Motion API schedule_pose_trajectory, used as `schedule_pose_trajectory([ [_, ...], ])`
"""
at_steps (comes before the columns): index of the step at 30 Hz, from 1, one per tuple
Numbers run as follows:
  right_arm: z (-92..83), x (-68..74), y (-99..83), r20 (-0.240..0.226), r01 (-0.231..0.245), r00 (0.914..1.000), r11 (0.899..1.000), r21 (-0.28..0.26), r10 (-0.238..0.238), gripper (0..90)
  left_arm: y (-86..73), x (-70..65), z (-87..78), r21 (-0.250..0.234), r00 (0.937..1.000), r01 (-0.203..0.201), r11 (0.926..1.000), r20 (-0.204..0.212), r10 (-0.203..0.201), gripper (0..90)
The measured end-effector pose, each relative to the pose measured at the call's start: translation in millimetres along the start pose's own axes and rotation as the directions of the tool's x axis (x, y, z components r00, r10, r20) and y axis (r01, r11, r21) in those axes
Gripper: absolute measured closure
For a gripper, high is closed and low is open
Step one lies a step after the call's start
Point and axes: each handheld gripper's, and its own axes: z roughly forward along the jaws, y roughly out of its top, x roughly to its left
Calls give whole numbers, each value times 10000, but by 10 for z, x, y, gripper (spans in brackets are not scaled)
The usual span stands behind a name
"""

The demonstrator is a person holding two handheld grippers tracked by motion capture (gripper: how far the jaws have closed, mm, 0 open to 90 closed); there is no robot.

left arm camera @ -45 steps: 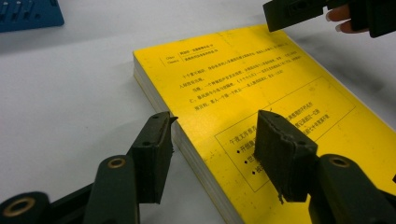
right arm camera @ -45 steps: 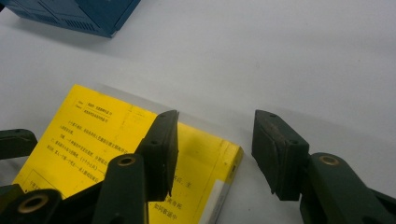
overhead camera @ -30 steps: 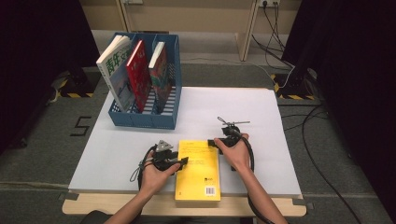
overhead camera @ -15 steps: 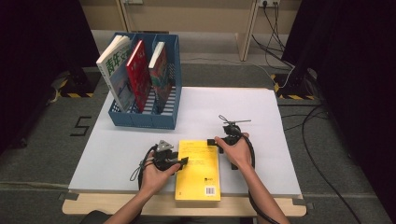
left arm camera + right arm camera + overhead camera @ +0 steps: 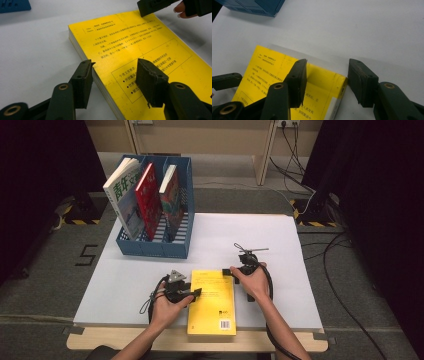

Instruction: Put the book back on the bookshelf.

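Your left gripper (image 5: 113, 75) stands open astride the left edge of the yellow book (image 5: 212, 301), which lies flat at the table's (image 5: 300, 250) near edge; your right gripper (image 5: 325, 80), jaws just closing slightly, straddles its far right corner, not clamped.

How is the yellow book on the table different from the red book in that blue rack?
The yellow book lies flat on the white table, back cover up, at the near edge; the red book stands leaning in the blue rack at the far left. The yellow book has a hand-held gripper at each side; the red book sits untouched between two other books. The yellow cover is plain with black print and a barcode. Both are paperbacks.
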Motion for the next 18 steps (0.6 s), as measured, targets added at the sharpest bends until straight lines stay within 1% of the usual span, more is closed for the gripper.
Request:
schedule_pose_trajectory([
  [2,-2,10,0,16,-134,9999,9999,-3,134,511,2,4,-1,25,10000,-4,10000,19,4,467],
  [3,-4,14,-1,68,-127,9999,9999,-13,127,511,0,-1,-2,21,10000,-43,10000,-22,43,468],
  [6,-11,2,-7,50,-269,9996,9996,-13,269,516,-6,-24,-5,-55,9996,-245,9997,-156,244,472],
  [8,-17,-5,-4,-13,-399,9992,9992,46,399,517,-2,-27,-6,-35,9993,-353,9994,-149,352,478],
  [10,-26,-2,-2,92,-326,9994,9994,134,325,514,-3,-25,-5,-41,9993,-341,9994,-131,341,481],
  [12,-26,-12,0,61,-328,9994,9994,122,328,512,-6,-27,-5,-66,9995,-295,9995,-131,294,484],
  [15,-36,-7,-5,76,-547,9985,9983,198,545,512,-7,-31,-5,-69,9995,-266,9996,-146,265,486],
  [18,-34,-2,-11,71,-587,9983,9982,147,586,512,-9,-33,-3,-103,9997,-219,9997,-132,218,487],
])
